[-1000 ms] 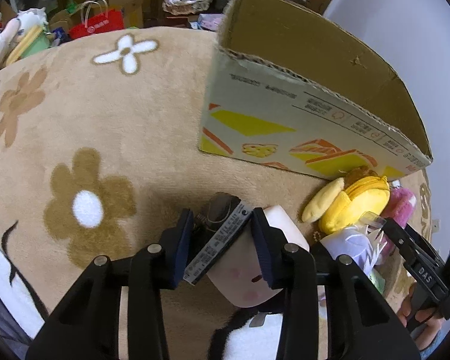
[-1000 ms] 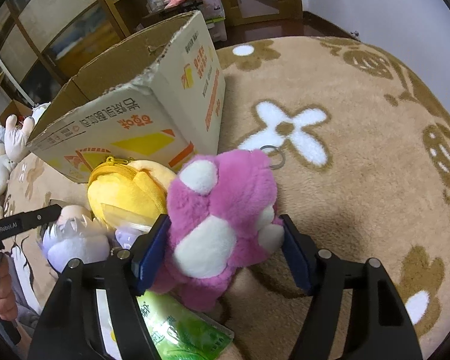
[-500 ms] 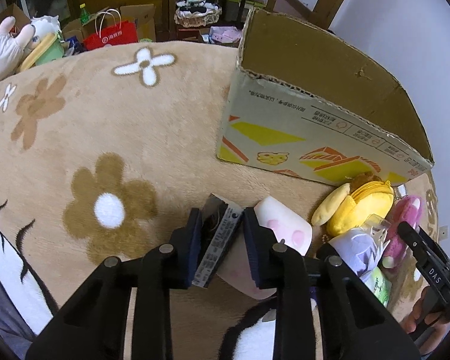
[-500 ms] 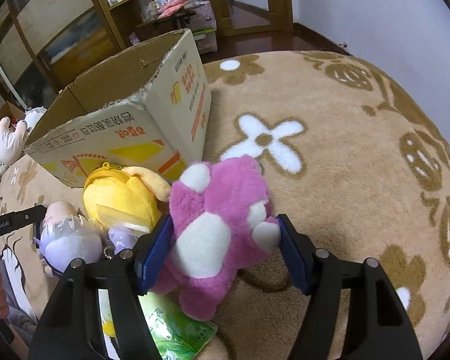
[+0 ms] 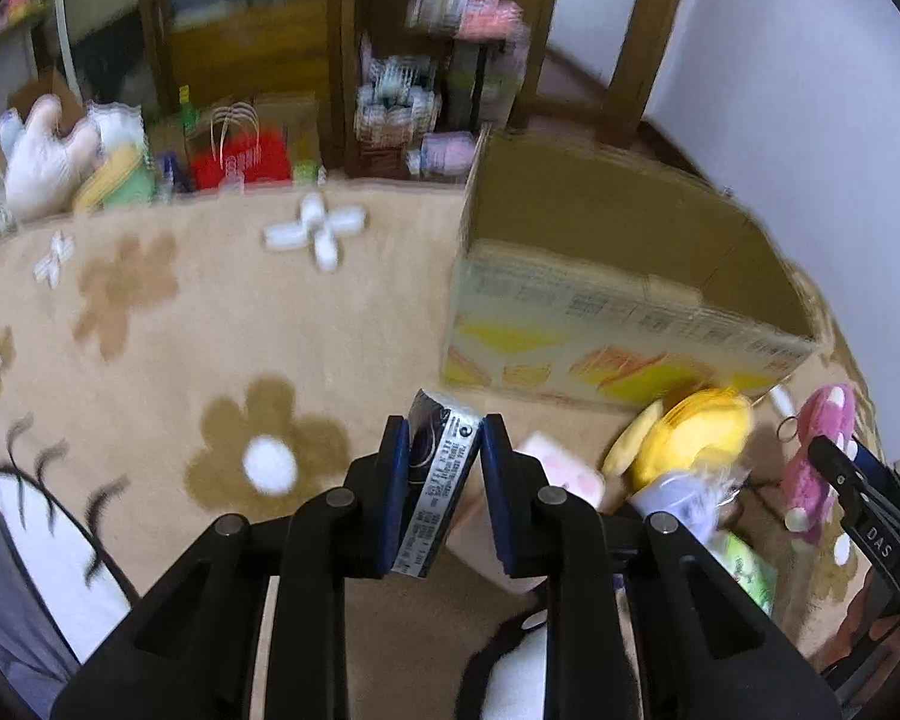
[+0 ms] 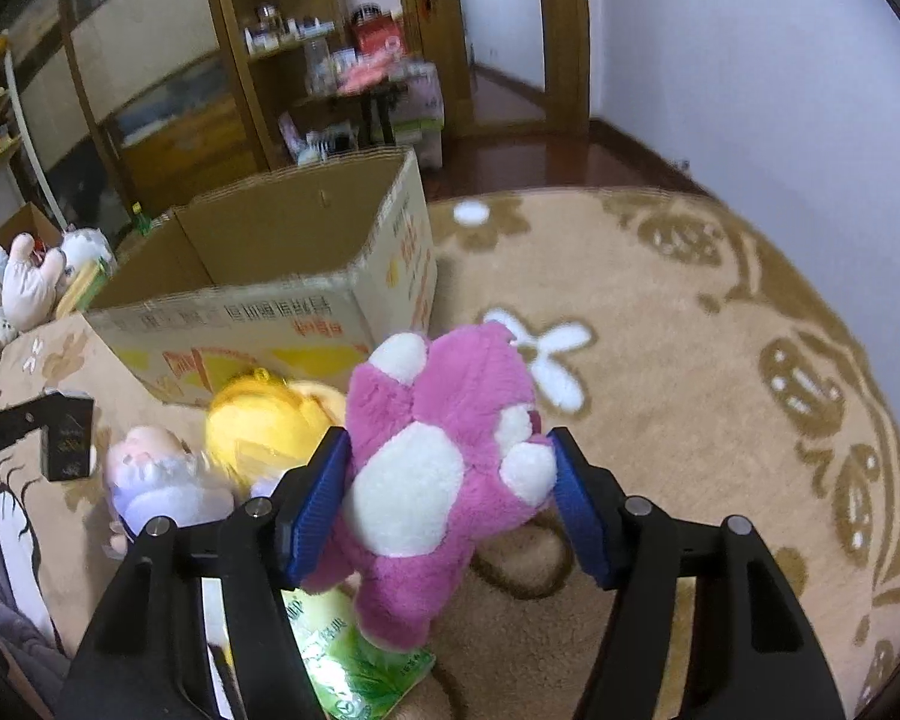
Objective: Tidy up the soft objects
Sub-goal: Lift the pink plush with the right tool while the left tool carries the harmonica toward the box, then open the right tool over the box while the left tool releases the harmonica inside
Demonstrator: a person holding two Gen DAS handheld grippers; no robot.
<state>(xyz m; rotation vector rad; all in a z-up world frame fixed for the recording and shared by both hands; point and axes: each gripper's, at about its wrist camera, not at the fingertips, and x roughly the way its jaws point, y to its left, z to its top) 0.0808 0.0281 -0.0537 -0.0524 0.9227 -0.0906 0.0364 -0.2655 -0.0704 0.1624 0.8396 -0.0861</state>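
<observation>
Both lifted: fluffy pink-and-white plush (image 6: 432,468) between closing right gripper (image 6: 450,498), left gripper (image 5: 444,480) tight on dark packet (image 5: 435,480).

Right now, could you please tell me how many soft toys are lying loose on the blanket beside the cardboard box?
2: a yellow toy against the box, and a lilac-and-white toy just left of it. The pink toy is gripped instead. Others may be hidden behind the grippers.

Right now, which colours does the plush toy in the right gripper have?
The plush toy is pink-purple with white patches, best seen in the right wrist view.
</observation>
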